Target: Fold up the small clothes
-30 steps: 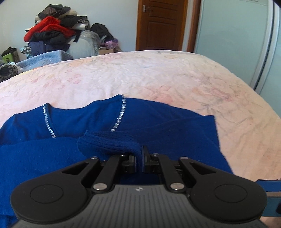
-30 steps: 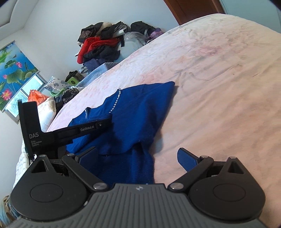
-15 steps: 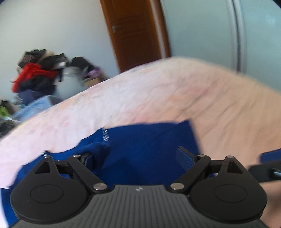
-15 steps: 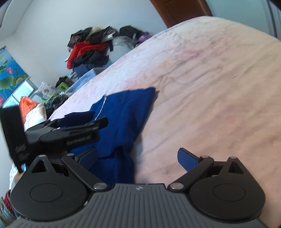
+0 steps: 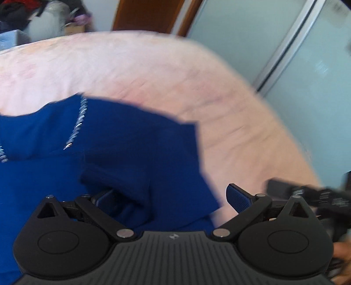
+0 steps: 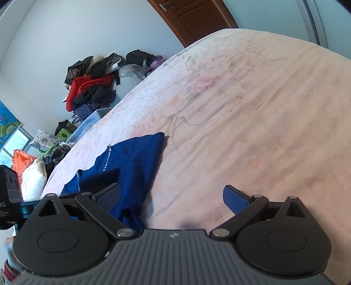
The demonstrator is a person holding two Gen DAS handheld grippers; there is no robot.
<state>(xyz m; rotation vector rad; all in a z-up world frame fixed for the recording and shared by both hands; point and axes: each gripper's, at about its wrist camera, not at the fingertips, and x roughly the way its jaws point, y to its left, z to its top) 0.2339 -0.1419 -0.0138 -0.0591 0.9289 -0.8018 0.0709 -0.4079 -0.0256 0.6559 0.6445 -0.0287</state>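
Note:
A dark blue knit top [image 5: 136, 149] with a rhinestone-trimmed neckline lies on the pink bedsheet [image 5: 153, 72], one sleeve folded across its body. It also shows in the right wrist view [image 6: 133, 162]. My left gripper [image 5: 171, 197] is open and empty, just above the top's near right part. My right gripper [image 6: 173, 197] is open and empty, over the sheet at the top's right edge; its left finger sits over the fabric. The right gripper's body shows blurred at the left wrist view's right edge [image 5: 318, 195].
A pile of clothes [image 6: 92, 85] stands beyond the bed's far side. Pillows and bags [image 6: 33, 175] lie at the left. A wooden door [image 6: 197, 17] and sliding wardrobe panels [image 5: 274, 43] are behind the bed.
My left gripper let go of the folded sleeve and opened wide, then swung right. The sleeve now rests on the top. My right gripper stayed open and shifted slightly.

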